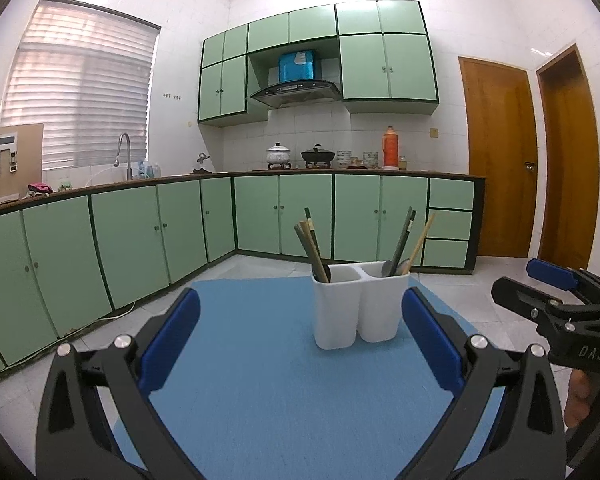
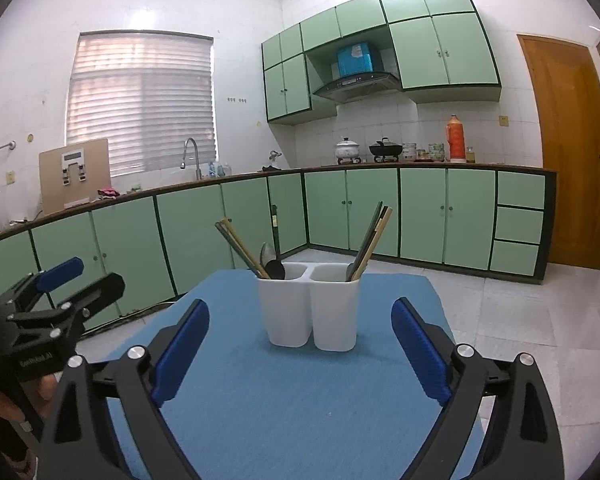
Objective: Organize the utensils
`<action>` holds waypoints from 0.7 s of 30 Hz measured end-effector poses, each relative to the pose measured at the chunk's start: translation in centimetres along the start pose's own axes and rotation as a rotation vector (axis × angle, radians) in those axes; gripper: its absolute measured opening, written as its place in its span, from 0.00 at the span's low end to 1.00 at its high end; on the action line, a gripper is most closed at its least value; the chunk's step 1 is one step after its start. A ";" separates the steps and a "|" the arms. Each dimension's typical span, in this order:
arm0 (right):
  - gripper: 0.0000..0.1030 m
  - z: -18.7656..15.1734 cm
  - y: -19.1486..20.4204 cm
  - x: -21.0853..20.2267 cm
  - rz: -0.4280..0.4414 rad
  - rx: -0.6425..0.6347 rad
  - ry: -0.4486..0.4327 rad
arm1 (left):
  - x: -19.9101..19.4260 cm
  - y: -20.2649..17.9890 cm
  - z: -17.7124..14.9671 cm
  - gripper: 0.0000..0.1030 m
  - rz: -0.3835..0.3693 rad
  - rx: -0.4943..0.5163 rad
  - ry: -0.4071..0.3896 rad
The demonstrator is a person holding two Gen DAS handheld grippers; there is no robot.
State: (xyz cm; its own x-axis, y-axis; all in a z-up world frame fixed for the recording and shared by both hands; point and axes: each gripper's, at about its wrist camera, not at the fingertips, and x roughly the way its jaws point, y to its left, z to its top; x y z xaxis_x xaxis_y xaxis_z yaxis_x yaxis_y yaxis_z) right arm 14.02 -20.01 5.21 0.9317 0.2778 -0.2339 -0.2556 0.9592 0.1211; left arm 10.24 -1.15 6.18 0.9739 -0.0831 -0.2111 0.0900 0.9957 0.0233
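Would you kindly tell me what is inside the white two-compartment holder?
The holder contains chopsticks and spoons in both compartments; their lower ends are hidden by its walls.

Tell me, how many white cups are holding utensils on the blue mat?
2: the left cup and the right cup stand touching, mid-mat, each holding chopsticks and a spoon.

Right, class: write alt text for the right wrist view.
A white ceramic two-compartment utensil holder, holding chopsticks and spoons, stands on a blue table mat between the open right gripper. Behind are green kitchen cabinets.
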 end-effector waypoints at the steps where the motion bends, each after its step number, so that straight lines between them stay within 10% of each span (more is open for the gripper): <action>1: 0.89 0.0 0.1 -0.2 0.001 0.001 -0.003 | -0.2 0.0 0.0 0.95 0.001 -0.003 -0.001; 21: 0.89 -0.3 0.8 -0.8 0.001 -0.015 -0.006 | -1.1 0.4 -0.2 0.95 0.006 -0.016 -0.009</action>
State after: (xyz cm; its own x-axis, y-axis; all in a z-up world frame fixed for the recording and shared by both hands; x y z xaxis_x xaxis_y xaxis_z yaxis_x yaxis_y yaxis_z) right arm 13.01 -19.47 5.19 0.9329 0.2783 -0.2285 -0.2602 0.9597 0.1064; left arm 9.13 -0.70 6.22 0.9762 -0.0774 -0.2025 0.0810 0.9967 0.0093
